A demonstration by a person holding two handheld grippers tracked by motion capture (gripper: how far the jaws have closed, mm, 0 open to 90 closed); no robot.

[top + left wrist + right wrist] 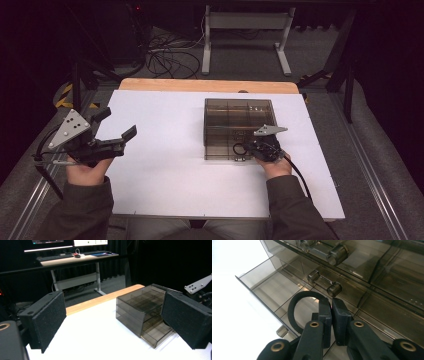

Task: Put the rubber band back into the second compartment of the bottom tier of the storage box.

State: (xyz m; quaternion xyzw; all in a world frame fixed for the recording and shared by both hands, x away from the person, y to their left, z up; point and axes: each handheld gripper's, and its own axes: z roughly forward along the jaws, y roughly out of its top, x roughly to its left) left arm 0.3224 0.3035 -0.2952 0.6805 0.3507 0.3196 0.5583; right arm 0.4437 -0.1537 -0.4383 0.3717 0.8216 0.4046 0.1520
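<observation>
A smoky clear drawer box (239, 120) stands on the white table (165, 175), its lowest drawer (274, 290) pulled out. The right gripper (331, 315) pinches a black ring (293, 308) over that drawer's compartments. The left gripper (112, 322), jaws spread wide, holds nothing.

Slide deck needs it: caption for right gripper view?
Right gripper shut on black rubber ring above open drawer of smoky clear plastic organiser.
</observation>
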